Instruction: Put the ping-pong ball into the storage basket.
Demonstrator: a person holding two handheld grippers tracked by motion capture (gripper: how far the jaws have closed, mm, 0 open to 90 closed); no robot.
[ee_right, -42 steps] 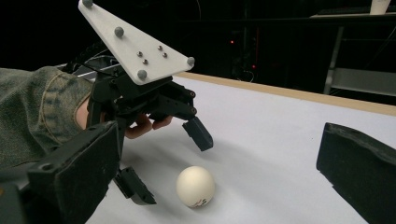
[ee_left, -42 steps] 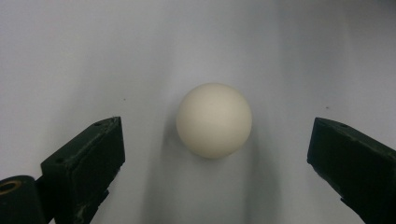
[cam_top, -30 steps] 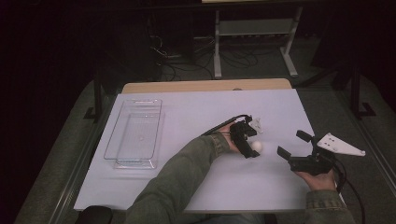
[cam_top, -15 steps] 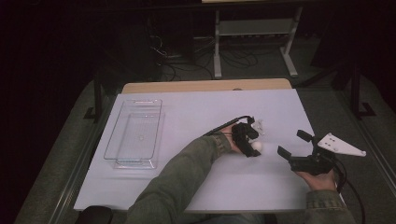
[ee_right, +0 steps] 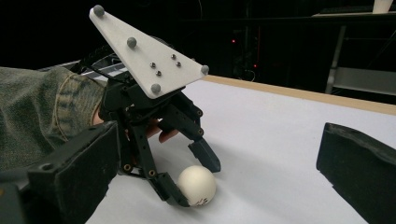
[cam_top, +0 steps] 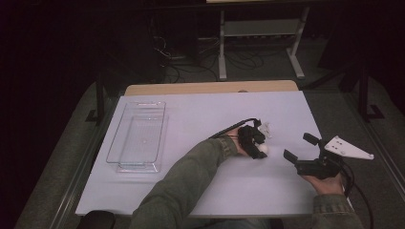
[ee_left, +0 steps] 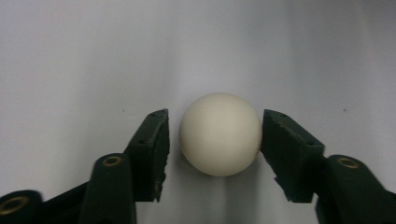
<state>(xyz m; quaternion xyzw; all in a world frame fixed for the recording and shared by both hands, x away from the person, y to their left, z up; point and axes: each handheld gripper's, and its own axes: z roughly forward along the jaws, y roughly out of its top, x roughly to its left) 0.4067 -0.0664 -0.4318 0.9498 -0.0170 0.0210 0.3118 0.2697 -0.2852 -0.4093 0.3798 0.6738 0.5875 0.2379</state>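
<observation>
Now, in the high view, the left tool (cam_top: 258, 147) hangs over a small white ball (cam_top: 262, 150) right of centre on the white surface (cam_top: 200, 114), its jaws having just been closing with the ball between them. The right tool (cam_top: 299, 149) rests near the surface's right edge, a little apart from the ball, jaws spread wide and empty. A clear plastic tray (cam_top: 137, 136) lies empty well away to the left, with bare sheet between it and the ball, so any carry that way looks unobstructed.

From the left gripper view, the ball (ee_left: 220, 134) sits on the surface between the two black pads. A thin gap remains on the left, while the right pad is at or almost at the ball, so the grip does not look sealed; a pickup seems imminent rather than made.

In the right gripper view, the left tool (ee_right: 196, 179) straddles the ball (ee_right: 197, 185), which is down on the sheet. The wooden far edge (ee_right: 299, 95) of the surface runs well behind, leaving open room to lift. The right tool's own jaws stand far apart at the picture's sides.
</observation>
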